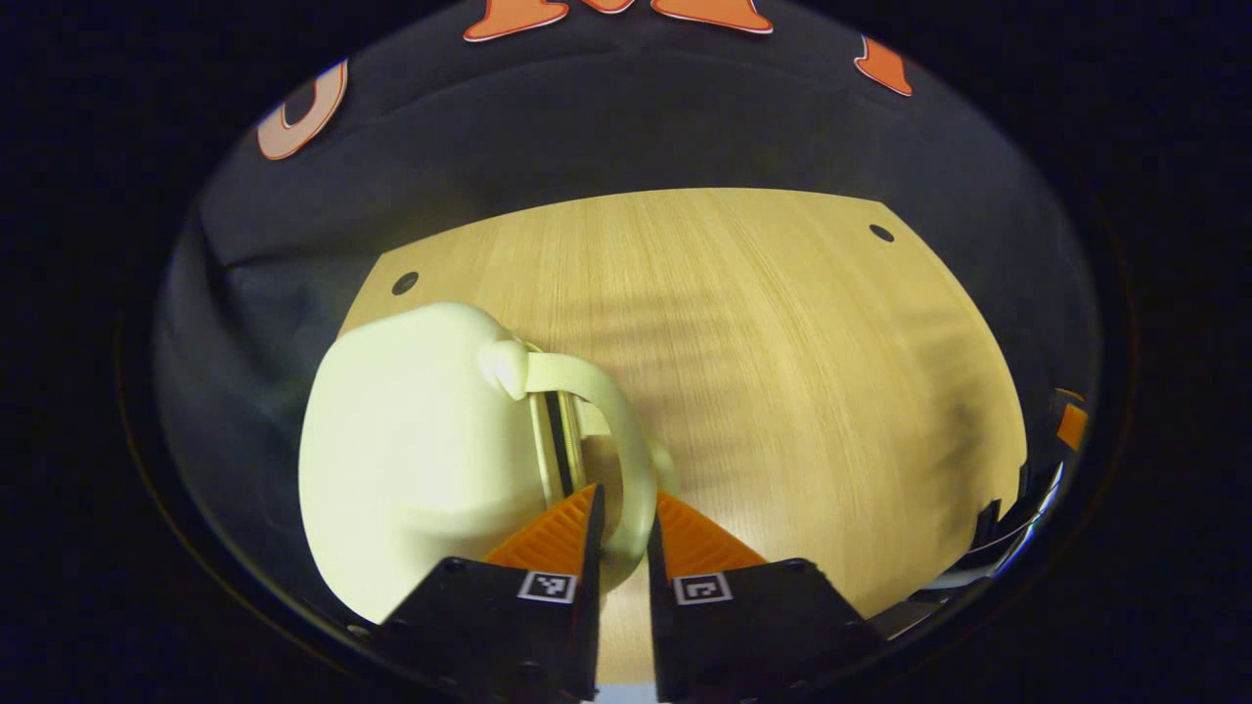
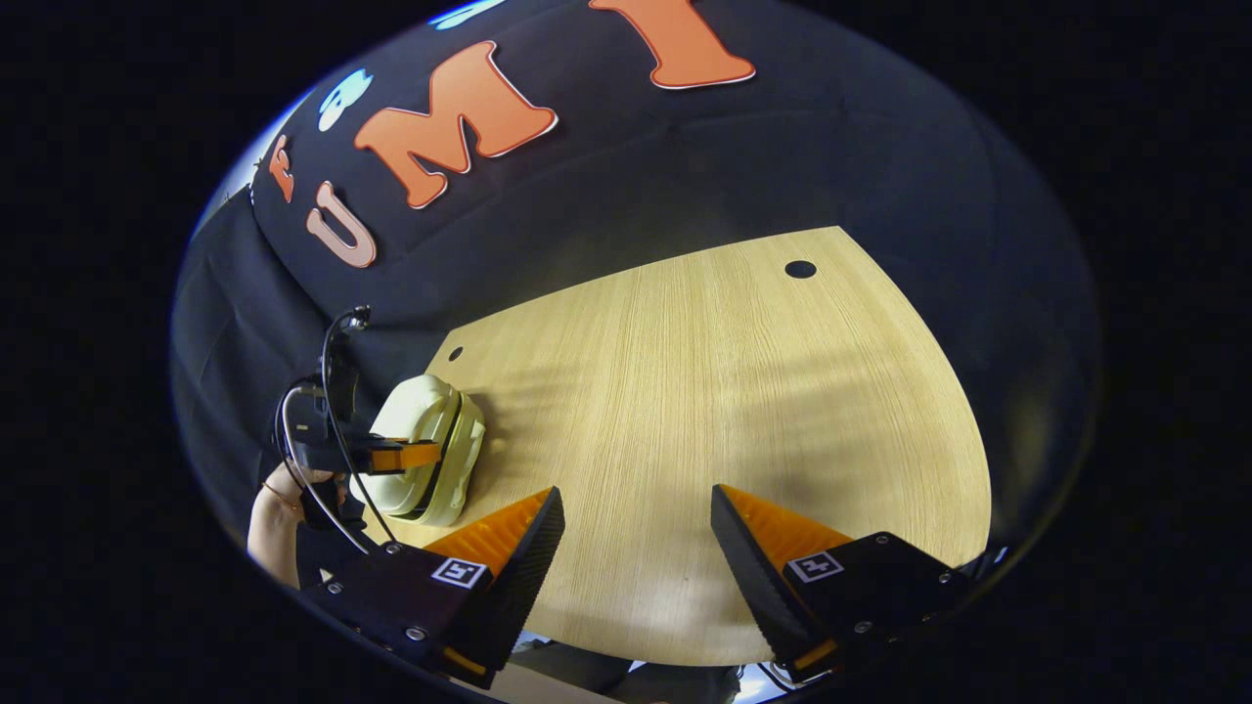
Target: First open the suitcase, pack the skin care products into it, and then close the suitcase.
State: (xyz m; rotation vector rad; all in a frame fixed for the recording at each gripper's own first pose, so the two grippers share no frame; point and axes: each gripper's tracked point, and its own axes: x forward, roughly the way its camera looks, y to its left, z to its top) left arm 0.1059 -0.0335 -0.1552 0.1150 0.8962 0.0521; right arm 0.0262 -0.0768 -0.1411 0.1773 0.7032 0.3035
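Closed nearly all the way, the left claw pinches the curved handle of the suitcase, one finger on each side of it. That suitcase is a small, pale cream hard shell with rounded corners, shut along a dark seam, standing on edge near the left rear corner of the light wooden surface. Spread wide and holding nothing, the right claw hovers over the near edge of the surface, well apart from the suitcase.

Both views overlook the table, sharing the suitcase.
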